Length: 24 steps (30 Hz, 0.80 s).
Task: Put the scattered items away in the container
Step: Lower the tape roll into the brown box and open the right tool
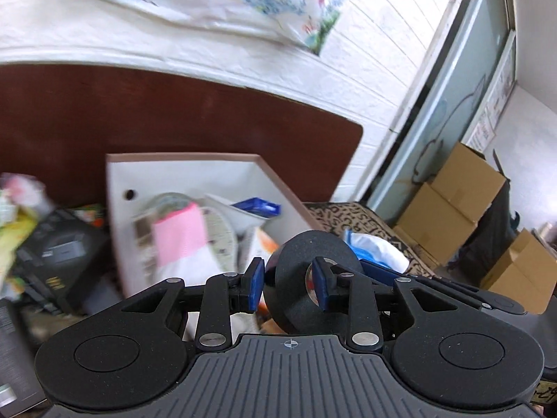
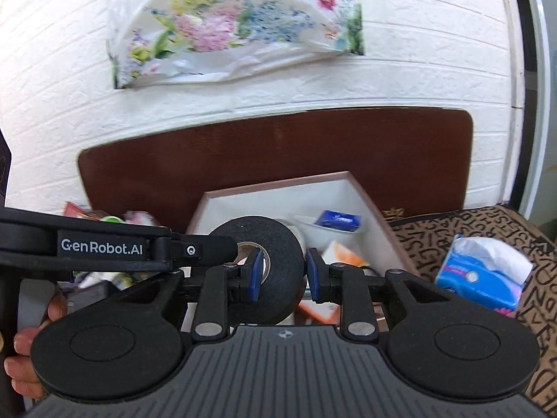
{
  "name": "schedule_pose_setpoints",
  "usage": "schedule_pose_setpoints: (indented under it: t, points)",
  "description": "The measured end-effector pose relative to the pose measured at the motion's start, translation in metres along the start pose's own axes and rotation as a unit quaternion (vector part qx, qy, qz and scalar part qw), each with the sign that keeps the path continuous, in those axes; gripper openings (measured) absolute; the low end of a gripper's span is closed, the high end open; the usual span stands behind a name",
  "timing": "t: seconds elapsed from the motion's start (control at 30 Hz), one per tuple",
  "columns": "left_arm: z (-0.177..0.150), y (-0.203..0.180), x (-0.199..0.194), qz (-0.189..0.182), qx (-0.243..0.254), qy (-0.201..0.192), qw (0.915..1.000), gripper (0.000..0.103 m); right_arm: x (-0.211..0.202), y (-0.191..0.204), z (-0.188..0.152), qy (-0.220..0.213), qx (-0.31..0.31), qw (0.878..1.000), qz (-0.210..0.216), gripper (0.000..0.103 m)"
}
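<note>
A black tape roll (image 1: 306, 278) is held over the open white box (image 1: 146, 170). My left gripper (image 1: 287, 284) is shut on its rim, one pad outside and one in the core hole. My right gripper (image 2: 283, 275) is also shut on the black tape roll (image 2: 275, 261), left pad in the hole, right pad on the outer edge. The white box (image 2: 278, 181) holds a pink cloth (image 1: 179, 237), a blue packet (image 1: 257, 207) and other small items.
A tissue pack (image 2: 484, 275) lies on the patterned cover (image 2: 452, 223) to the right of the box. Black boxes (image 1: 55, 254) and colourful packets lie left of it. A brown headboard (image 2: 278, 146) and white wall stand behind. Cardboard boxes (image 1: 452, 188) stack far right.
</note>
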State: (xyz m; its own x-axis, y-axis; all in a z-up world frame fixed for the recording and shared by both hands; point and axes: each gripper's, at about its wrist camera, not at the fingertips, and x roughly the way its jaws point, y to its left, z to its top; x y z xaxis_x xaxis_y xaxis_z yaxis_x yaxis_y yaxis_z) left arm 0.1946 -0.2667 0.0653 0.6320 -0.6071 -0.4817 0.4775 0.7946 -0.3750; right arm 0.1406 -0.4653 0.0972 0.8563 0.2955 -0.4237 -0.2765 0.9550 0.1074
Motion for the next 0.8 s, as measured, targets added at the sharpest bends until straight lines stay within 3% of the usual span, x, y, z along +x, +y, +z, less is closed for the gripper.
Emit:
schedule_pose_setpoints:
  t: [0.3,0.53,0.6,0.67,0.73,0.8]
  points:
    - [-0.005,0.010,0.085,-0.023,-0.036,0.040,0.9983,0.039,0.052,-0.054,-0.013,0.032,0.007,0.999,-0.013,0.030]
    - [-0.007,0.023,0.119,-0.032,-0.053,0.062,0.9961,0.045,0.081,-0.072,-0.023,0.045,0.013,0.999,-0.007,0.034]
    - [-0.007,0.027,0.120,-0.048,-0.066,0.060,0.9949,0.052,0.081,-0.074,-0.023,0.032,0.018,0.999,-0.005,0.043]
    - [-0.006,0.025,0.113,-0.023,-0.065,0.040,0.9968,0.084,0.076,-0.072,-0.020,0.013,0.011,1.000,-0.013,0.056]
    - [-0.005,0.024,0.104,0.005,-0.049,0.018,0.9986,0.103,0.070,-0.070,-0.018,0.002,0.000,1.000,-0.019,0.065]
    - [-0.007,0.020,0.093,0.010,-0.032,0.005,0.9994,0.103,0.063,-0.066,-0.018,-0.005,-0.007,1.000,-0.028,0.072]
